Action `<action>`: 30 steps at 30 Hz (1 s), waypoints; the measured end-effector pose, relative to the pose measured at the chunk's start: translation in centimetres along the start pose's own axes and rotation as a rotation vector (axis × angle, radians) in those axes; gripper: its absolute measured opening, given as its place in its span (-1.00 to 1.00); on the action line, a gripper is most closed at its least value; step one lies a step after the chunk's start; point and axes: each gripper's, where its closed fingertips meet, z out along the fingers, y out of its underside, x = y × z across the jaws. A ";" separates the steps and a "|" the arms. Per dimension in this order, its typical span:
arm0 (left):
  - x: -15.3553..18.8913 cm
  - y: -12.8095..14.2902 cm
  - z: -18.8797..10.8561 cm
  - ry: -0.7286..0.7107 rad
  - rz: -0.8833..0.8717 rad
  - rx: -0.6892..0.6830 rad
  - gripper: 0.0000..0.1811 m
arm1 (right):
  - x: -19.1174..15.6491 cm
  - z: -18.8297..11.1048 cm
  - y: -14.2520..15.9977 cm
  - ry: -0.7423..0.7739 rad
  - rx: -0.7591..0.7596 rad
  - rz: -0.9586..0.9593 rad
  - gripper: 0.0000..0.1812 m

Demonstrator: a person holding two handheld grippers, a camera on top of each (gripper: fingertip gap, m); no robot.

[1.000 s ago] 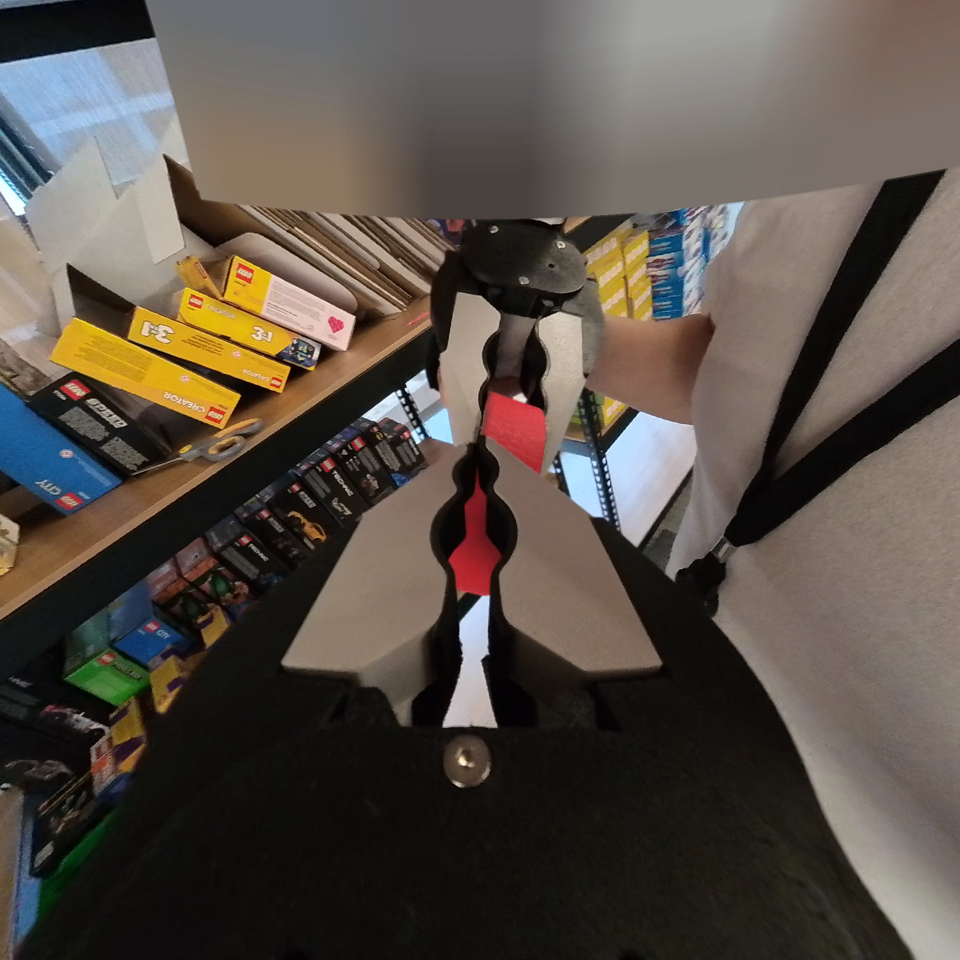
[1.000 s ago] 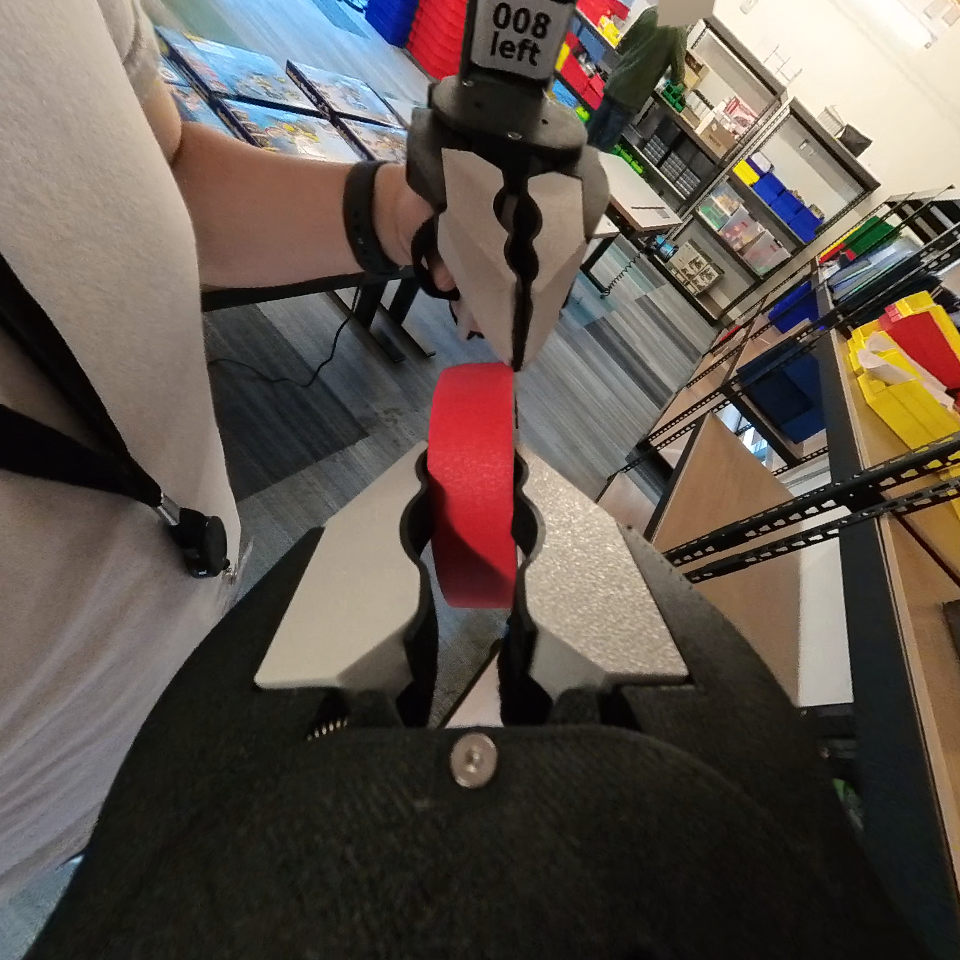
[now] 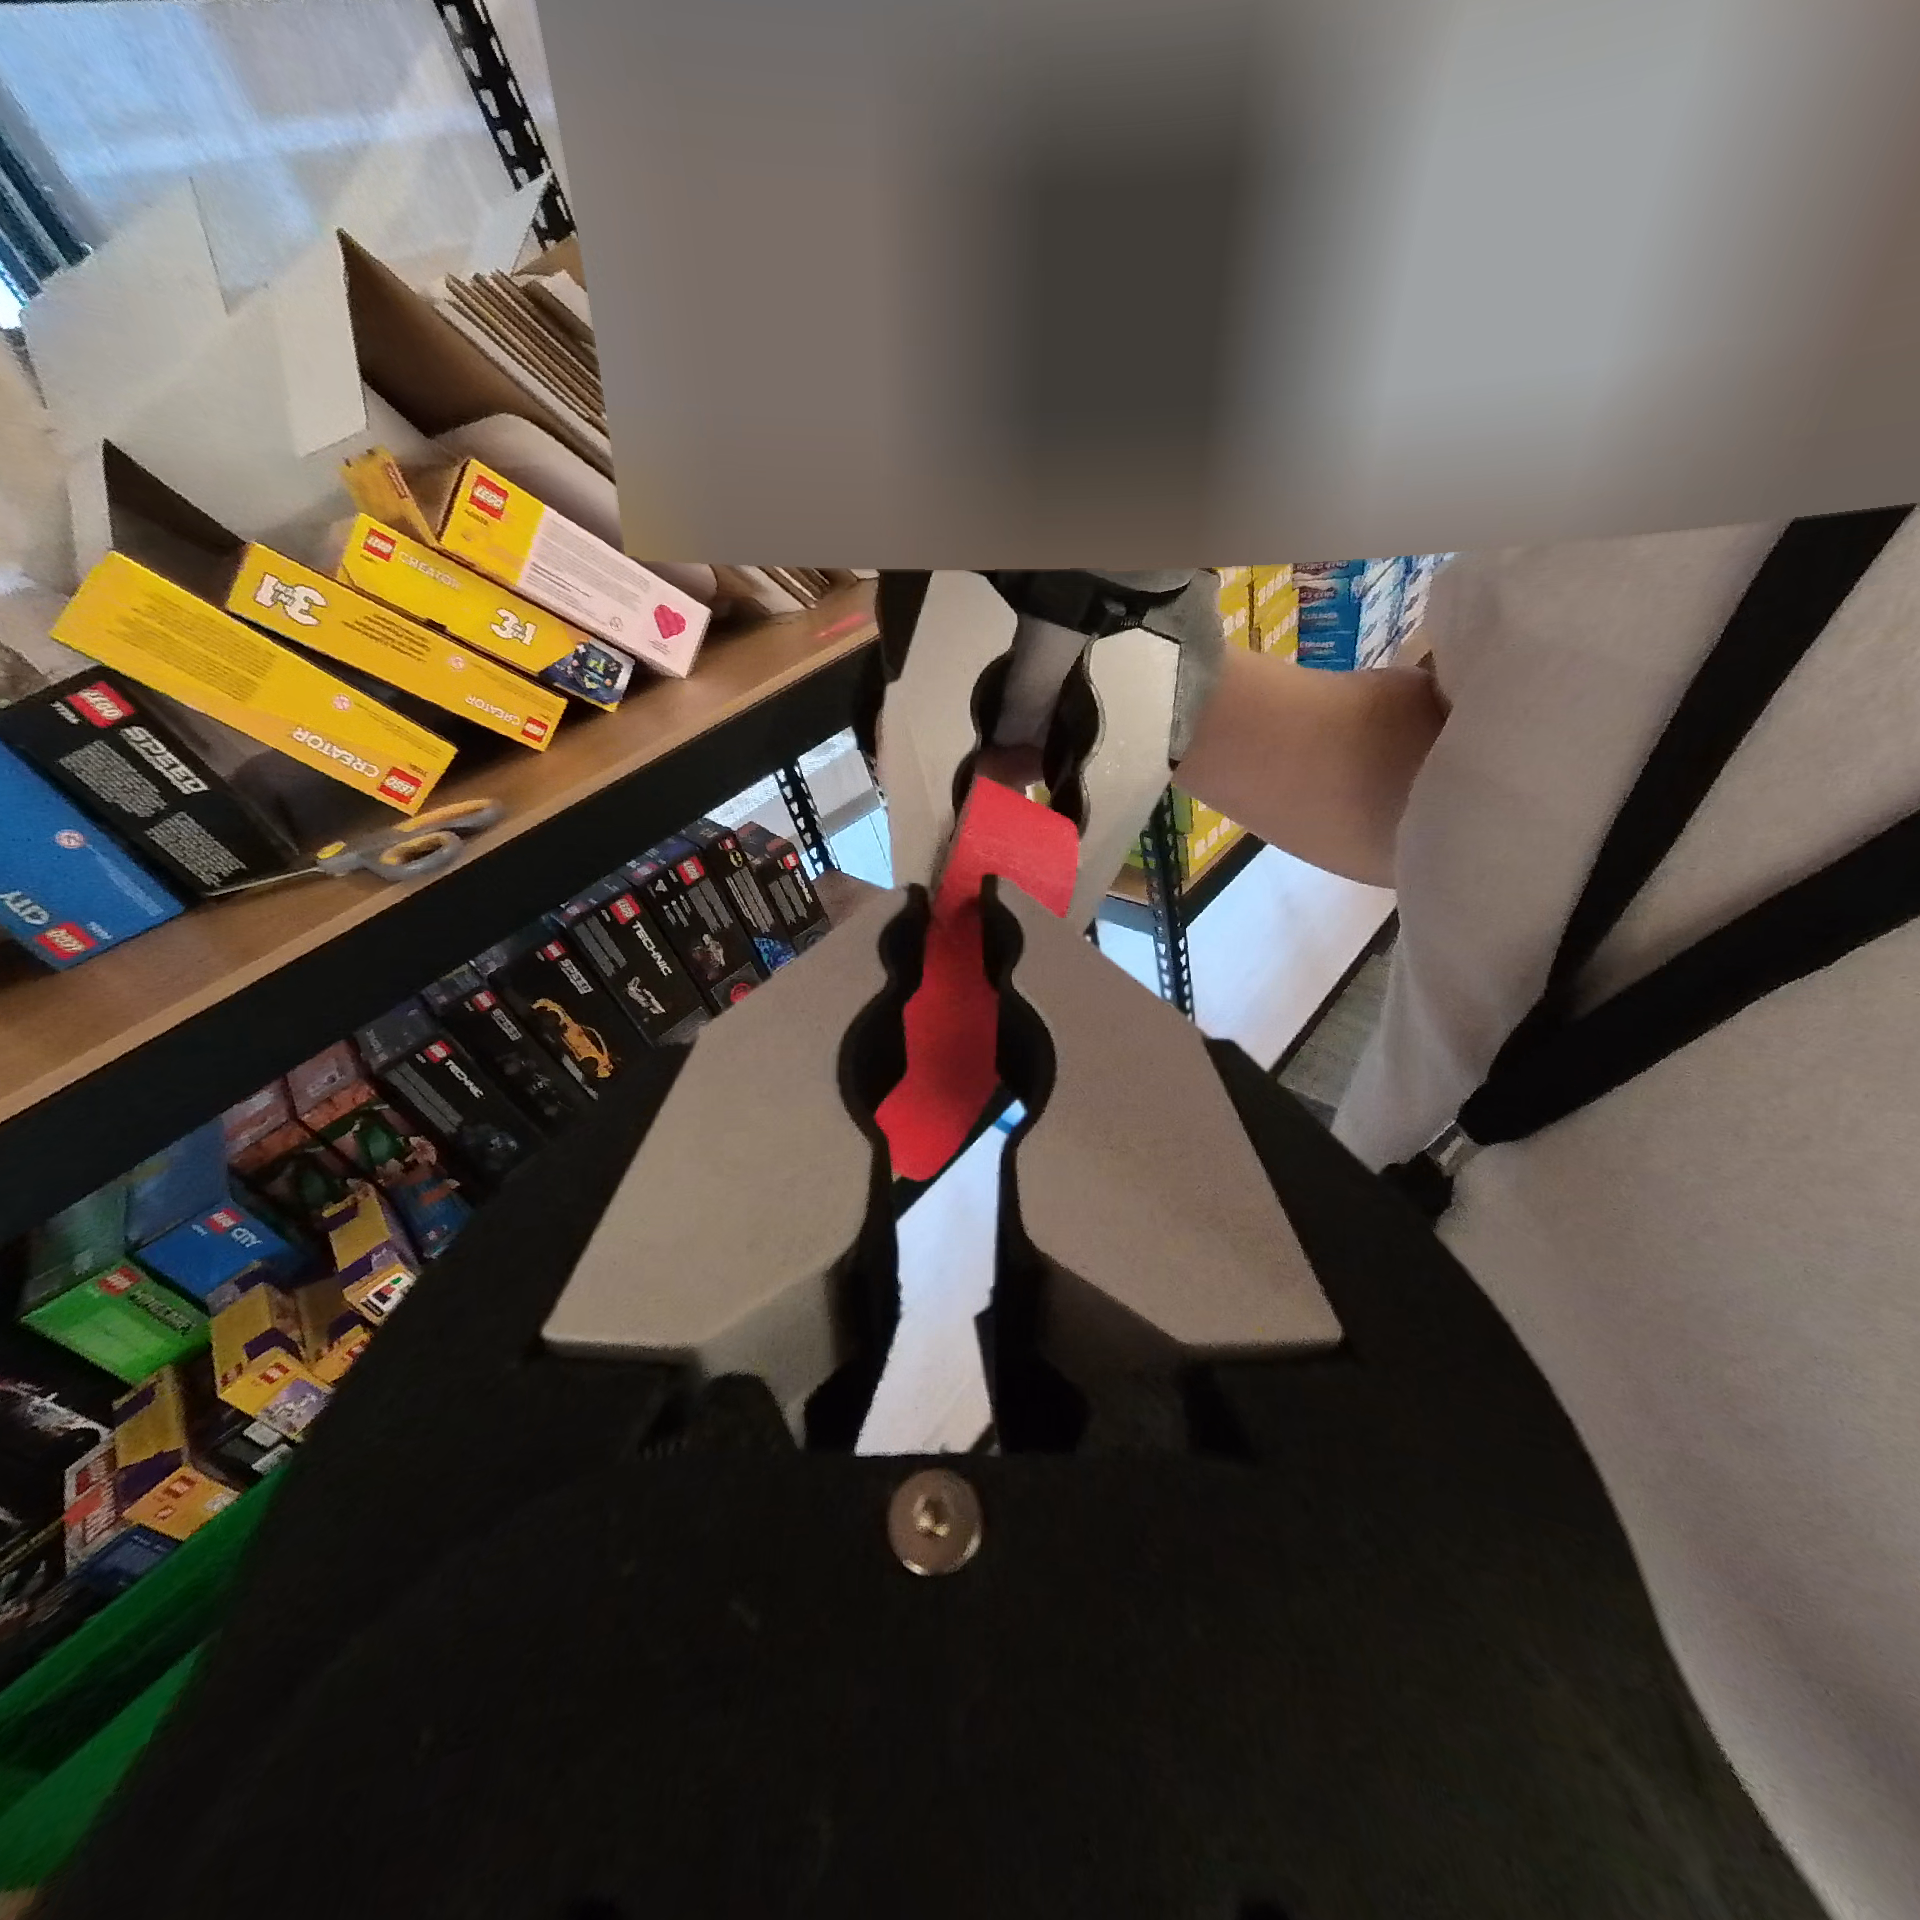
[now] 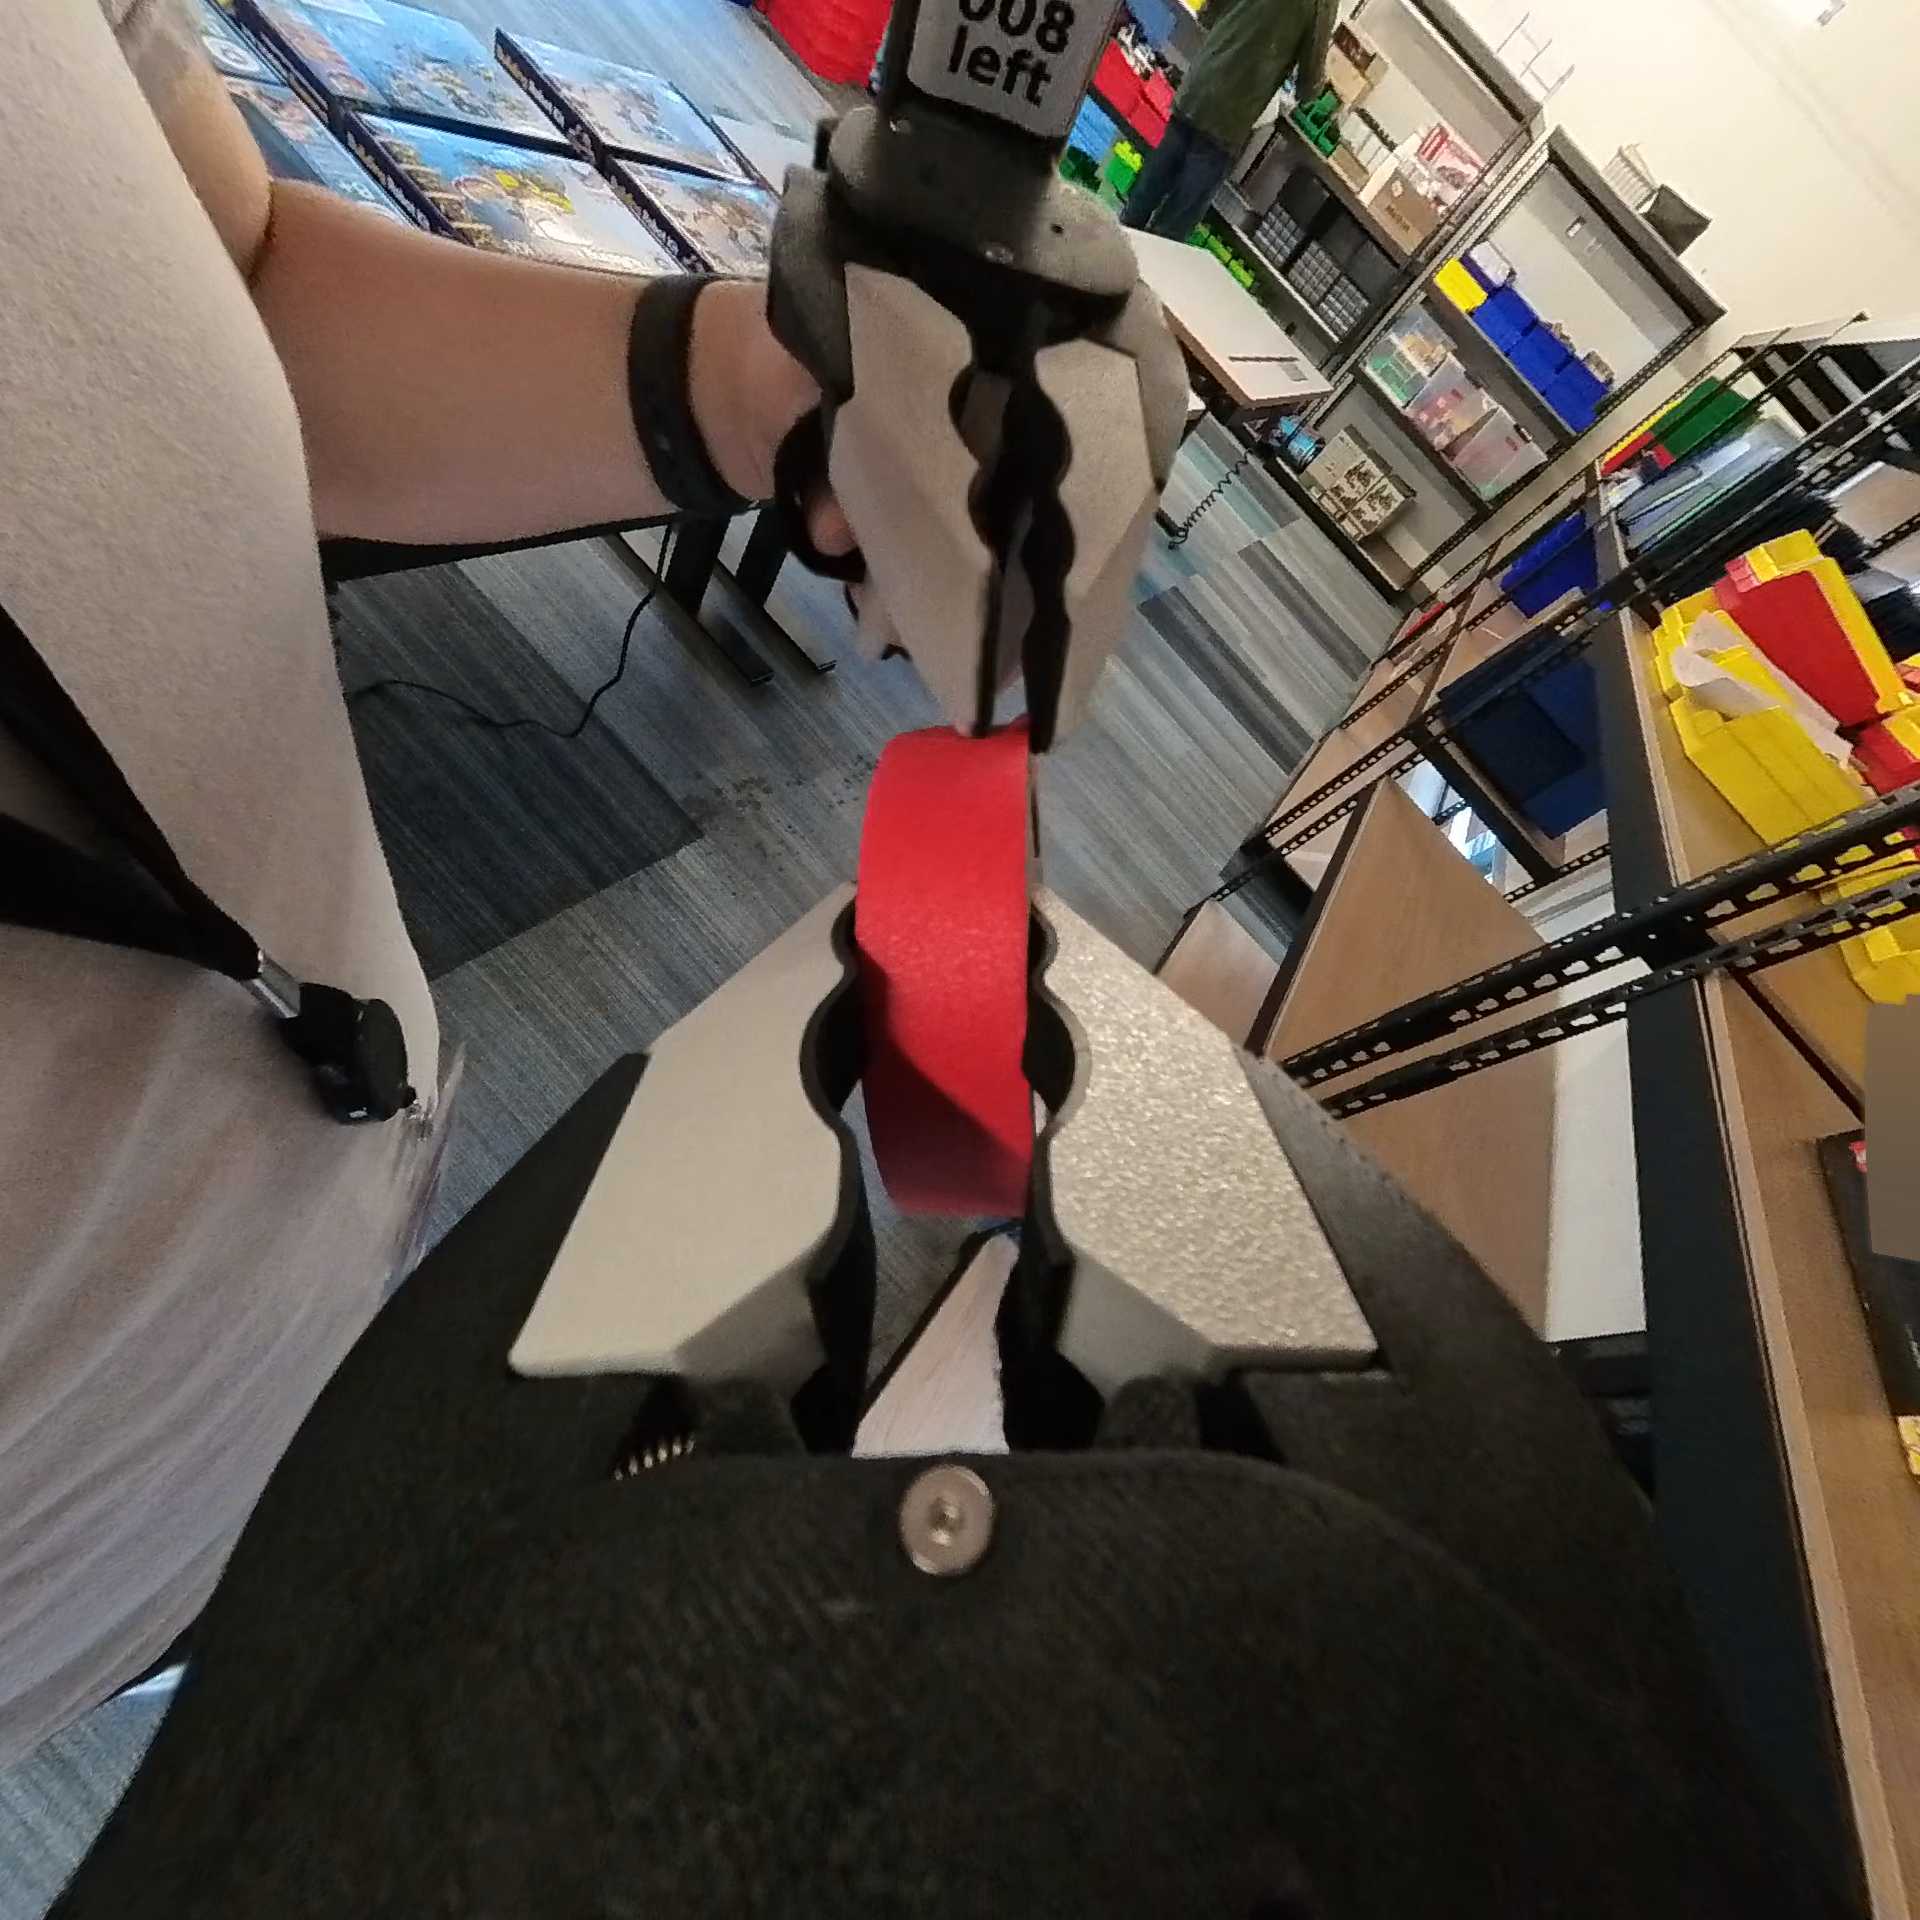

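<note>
The right gripper [image 4: 940, 925] was clenched on a roll of red tape [image 4: 951, 997], the roll standing on edge between its two grey fingers [image 4: 717, 1174] and pressed by both. The left gripper [image 4: 1003, 727], pointing back toward it, had its fingertips pinched together on the far upper rim of the same roll. From the left wrist view the left gripper [image 3: 951, 894] gripped the red tape [image 3: 945, 1049] at its tips, with the tape running on between the fingers of the right gripper [image 3: 1023, 831] beyond. The roll was thus held in the air between the two grippers, clear of any surface, in front of the person's pale shirt [image 3: 1662, 1351], which black straps [image 3: 1704, 997] crossed.

To the left, a wooden shelf [image 3: 312, 935] carried yellow boxes [image 3: 249, 675] leaning against one another, a black box [image 3: 145, 779] and a blue box [image 3: 52, 883] toward its near end. Scissors with grey and yellow handles [image 3: 416, 847] lay near the shelf's front edge. Dark boxes [image 3: 582, 997] stood in a row beneath the shelf.

To the right, black metal racking [image 4: 1558, 966] carried yellow bins [image 4: 1766, 748]. A person in a green top [image 4: 1236, 94] stood at the far shelves.
</note>
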 end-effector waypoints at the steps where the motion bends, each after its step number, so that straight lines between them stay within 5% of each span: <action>1: 0.0 0.1 0.1 0.003 0.005 0.001 -0.93 | -0.1 0.0 0.1 -0.007 -0.001 0.004 -0.74; 14: 0.1 -0.1 -0.7 -0.015 0.026 0.097 -1.00 | -1.3 0.9 1.0 -0.101 0.049 0.127 -0.74; 17: 0.4 0.0 -0.9 0.006 0.010 0.080 -0.79 | -1.6 1.4 0.7 -0.130 0.072 0.129 -0.74; 30: 0.6 0.9 -1.1 -0.061 0.053 0.064 -1.00 | -1.7 1.5 -0.2 -0.177 0.134 0.177 -0.74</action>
